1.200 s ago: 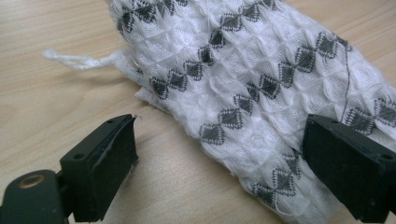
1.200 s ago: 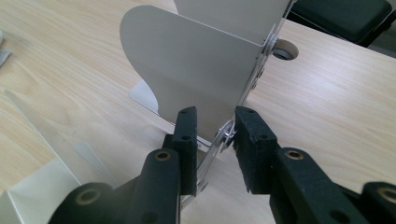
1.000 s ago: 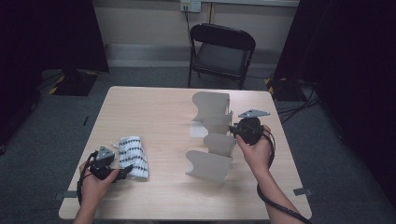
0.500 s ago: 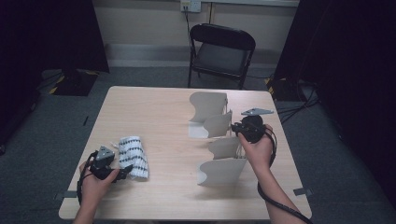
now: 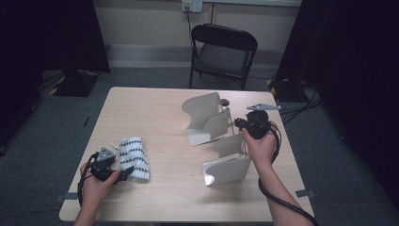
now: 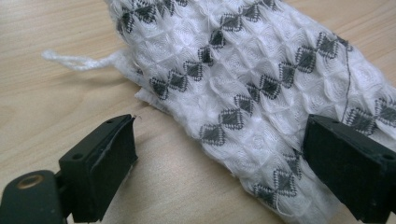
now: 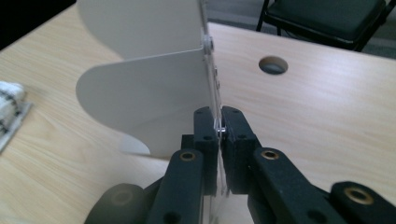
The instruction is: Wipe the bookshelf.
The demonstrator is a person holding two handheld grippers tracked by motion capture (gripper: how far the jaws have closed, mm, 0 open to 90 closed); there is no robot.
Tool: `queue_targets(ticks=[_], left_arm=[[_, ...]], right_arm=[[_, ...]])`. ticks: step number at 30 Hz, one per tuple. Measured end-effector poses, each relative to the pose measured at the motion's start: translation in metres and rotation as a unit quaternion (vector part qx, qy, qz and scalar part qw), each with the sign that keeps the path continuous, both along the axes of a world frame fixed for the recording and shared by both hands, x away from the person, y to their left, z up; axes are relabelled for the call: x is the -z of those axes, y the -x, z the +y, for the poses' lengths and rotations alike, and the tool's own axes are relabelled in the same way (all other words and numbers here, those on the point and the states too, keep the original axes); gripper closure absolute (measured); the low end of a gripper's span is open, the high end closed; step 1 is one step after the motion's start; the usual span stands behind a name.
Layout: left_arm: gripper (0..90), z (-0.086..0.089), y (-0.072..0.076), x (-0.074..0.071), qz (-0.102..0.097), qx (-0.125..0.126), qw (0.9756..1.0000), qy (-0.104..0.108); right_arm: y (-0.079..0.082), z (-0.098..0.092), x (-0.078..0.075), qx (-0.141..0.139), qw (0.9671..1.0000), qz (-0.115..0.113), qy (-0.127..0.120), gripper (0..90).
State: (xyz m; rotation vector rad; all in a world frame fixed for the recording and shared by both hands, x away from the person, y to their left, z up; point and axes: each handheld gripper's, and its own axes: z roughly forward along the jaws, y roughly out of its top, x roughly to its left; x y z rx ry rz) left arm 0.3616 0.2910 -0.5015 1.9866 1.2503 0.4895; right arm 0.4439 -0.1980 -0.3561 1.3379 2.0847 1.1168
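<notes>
Currently the thin clear spine of the white panel rack (image 5: 221, 136), at three o'clock on the table (image 5: 155, 108), is pinched by the right gripper (image 7: 218, 128), whose jaws have just been closing; light, stiff, tippy, it is best held there.

The right gripper (image 7: 219, 128) had just closed its black jaws together; the left gripper (image 6: 219, 172) rested with jaws spread wide.

White cloth (image 6: 243, 88), dark diamond pattern
</notes>
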Motion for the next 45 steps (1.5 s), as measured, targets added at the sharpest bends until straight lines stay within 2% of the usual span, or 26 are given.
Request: queue_targets(ticks=[3, 6, 12, 14, 25, 29, 31, 33, 35, 37, 40, 42, 43, 45], left_arm=[[9.5, 0.000, 0.000, 0.000, 0.000, 0.000, 1.0000, 0.000], [9.5, 0.000, 0.000, 0.000, 0.000, 0.000, 1.0000, 0.000], [9.5, 0.000, 0.000, 0.000, 0.000, 0.000, 1.0000, 0.000], [9.5, 0.000, 0.000, 0.000, 0.000, 0.000, 1.0000, 0.000], [9.5, 0.000, 0.000, 0.000, 0.000, 0.000, 1.0000, 0.000], [9.5, 0.000, 0.000, 0.000, 0.000, 0.000, 1.0000, 0.000], [9.5, 0.001, 0.000, 0.000, 0.000, 0.003, 1.0000, -0.002], [9.4, 0.001, 0.000, 0.000, 0.001, 0.003, 1.0000, -0.002], [9.4, 0.001, 0.000, 0.000, -0.001, 0.003, 1.0000, -0.003], [9.4, 0.000, 0.000, 0.000, -0.001, 0.003, 1.0000, -0.002], [9.4, 0.000, 0.000, 0.000, -0.001, 0.003, 1.0000, -0.001], [9.4, 0.001, 0.000, 0.000, -0.001, 0.003, 1.0000, -0.001], [9.4, 0.001, 0.000, 0.000, -0.001, 0.003, 1.0000, -0.001], [9.4, 0.001, 0.000, 0.000, -0.001, 0.003, 1.0000, -0.002]], right_arm=[[0.000, 0.006, -0.012, -0.010, 0.9998, -0.009, 0.012, 85.7], [-0.001, 0.010, -0.020, -0.016, 0.9997, -0.011, 0.012, 85.7], [-0.002, 0.014, -0.029, -0.034, 0.9993, -0.012, -0.010, 85.7], [-0.003, 0.017, -0.030, -0.043, 0.9989, -0.015, -0.011, 85.6], [-0.013, 0.025, -0.009, -0.073, 0.9973, 0.004, -0.005, 85.5], [-0.021, 0.023, -0.004, -0.076, 0.9971, 0.004, -0.012, 85.4], [-0.024, 0.024, -0.002, -0.082, 0.9967, 0.002, 0.000, 85.2], [-0.029, 0.023, 0.002, -0.080, 0.9966, 0.016, -0.003, 85.1], [-0.034, 0.021, 0.008, -0.076, 0.9968, 0.024, 0.007, 85.0], [-0.036, 0.017, 0.014, -0.074, 0.9968, 0.031, -0.001, 84.9], [-0.036, 0.014, 0.016, -0.073, 0.9970, 0.025, 0.005, 83.0], [-0.033, 0.013, 0.014, -0.072, 0.9970, 0.020, 0.021, 75.4], [-0.031, 0.013, 0.012, -0.069, 0.9973, 0.016, 0.022, 72.0], [-0.025, 0.010, 0.006, -0.068, 0.9976, 0.005, 0.014, 71.3]])
